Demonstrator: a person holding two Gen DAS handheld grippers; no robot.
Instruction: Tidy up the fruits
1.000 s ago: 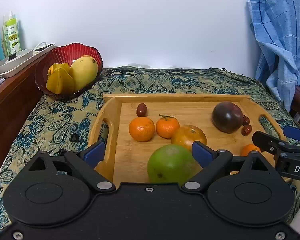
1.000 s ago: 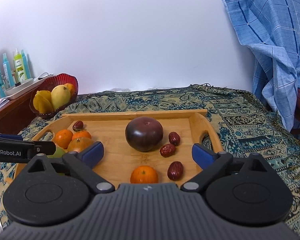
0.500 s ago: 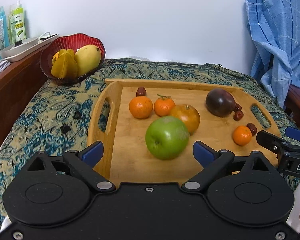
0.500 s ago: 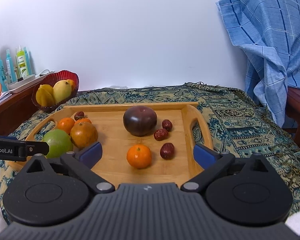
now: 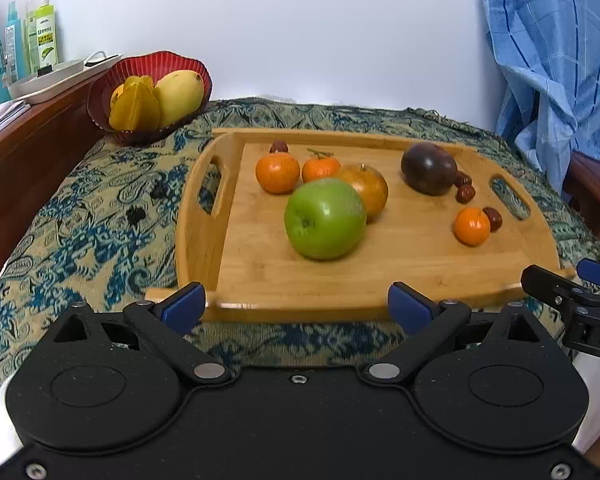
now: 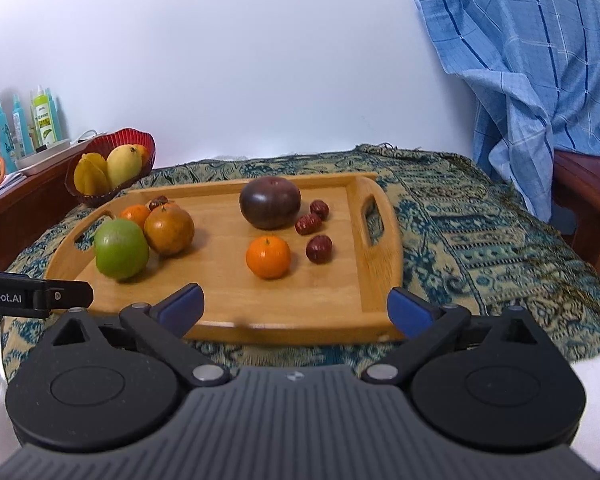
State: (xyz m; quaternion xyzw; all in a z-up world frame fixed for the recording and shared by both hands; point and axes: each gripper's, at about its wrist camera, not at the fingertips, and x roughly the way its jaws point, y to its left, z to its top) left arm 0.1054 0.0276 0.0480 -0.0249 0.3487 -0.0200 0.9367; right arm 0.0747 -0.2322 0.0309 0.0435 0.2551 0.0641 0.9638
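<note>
A wooden tray (image 5: 260, 276) (image 6: 228, 296) lies on the patterned cloth and carries a green apple (image 5: 325, 219) (image 6: 121, 249), a brown-orange fruit (image 5: 366, 188) (image 6: 169, 229), a dark purple fruit (image 5: 429, 168) (image 6: 270, 203), three small oranges (image 5: 278, 172) (image 6: 268, 257) and several red dates (image 5: 465, 193) (image 6: 319, 249). My left gripper (image 5: 296, 307) is open, empty, just short of the tray's near edge. My right gripper (image 6: 296, 307) is likewise open and empty before the near edge.
A red bowl (image 5: 112, 76) (image 6: 146, 146) with a mango and starfruit stands at the back left. Bottles and a white dish (image 5: 40, 84) sit on a wooden ledge at left. A blue cloth (image 6: 540, 80) hangs over a chair at right.
Both grippers have drawn back toward me from over the tray; the fruits now lie further ahead and the tray's near edge shows. Both stay open.
</note>
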